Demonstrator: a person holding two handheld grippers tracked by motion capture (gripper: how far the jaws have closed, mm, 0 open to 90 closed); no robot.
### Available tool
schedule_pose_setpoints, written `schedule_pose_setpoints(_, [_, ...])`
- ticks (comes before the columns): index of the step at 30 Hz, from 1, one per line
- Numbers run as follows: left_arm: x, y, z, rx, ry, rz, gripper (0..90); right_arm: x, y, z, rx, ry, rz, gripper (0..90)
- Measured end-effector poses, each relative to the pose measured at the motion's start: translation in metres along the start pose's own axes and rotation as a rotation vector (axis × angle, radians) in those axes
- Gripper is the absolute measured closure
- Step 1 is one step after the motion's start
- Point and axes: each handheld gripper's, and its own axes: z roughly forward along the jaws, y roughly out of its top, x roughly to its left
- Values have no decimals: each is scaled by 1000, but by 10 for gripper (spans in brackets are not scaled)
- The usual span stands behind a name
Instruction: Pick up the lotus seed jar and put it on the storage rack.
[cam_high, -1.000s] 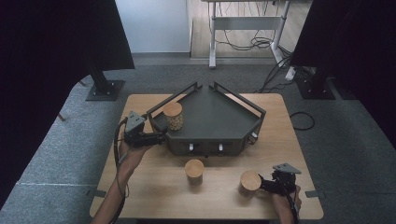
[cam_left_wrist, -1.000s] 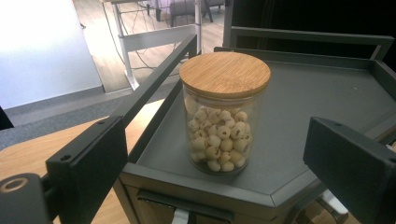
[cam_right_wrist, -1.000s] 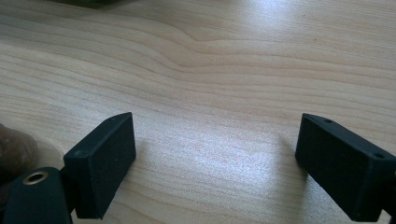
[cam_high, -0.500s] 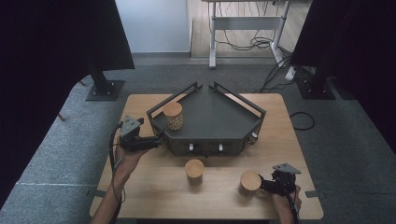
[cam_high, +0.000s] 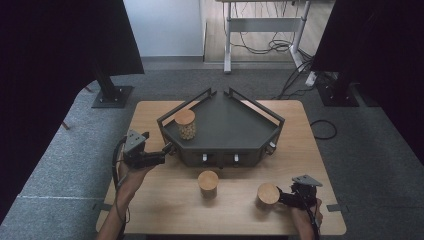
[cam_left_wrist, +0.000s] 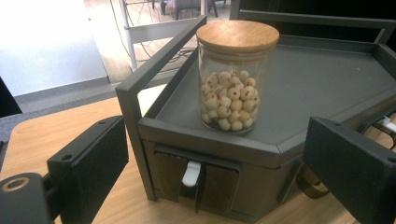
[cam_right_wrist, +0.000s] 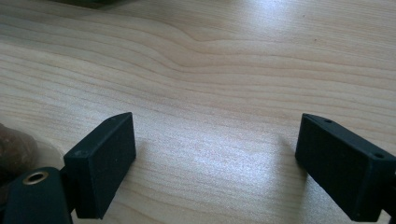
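The left gripper (cam_high: 167, 149) has backed off leftward from the bead jar (cam_high: 185, 124) now standing on the tray (cam_high: 235, 127), jaws wide and empty, so that placement looks done; the right gripper (cam_high: 283, 196), also wide, rests beside a worktop jar (cam_high: 268, 195).

My table (cam_right_wrist: 224, 70) is smooth, pale wood. The jar (cam_left_wrist: 232, 93) is clear shiny glass with a wood lid. My tray (cam_left_wrist: 322, 88) looks dull dark metal.
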Motion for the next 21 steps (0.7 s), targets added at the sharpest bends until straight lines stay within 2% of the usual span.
schedule_pose_setpoints(5, [-2,-4,-4,2,0,3,67,0,0,0,0,-1,-1,117])
schedule_pose_setpoints(10, [-6,-8,-7,12,5,25,67,0,0,0,0,-1,-1,117])
schedule_pose_setpoints(21, [-6,-18,-13,13,2,7,68,1,0,0,0,-2,-1,117])
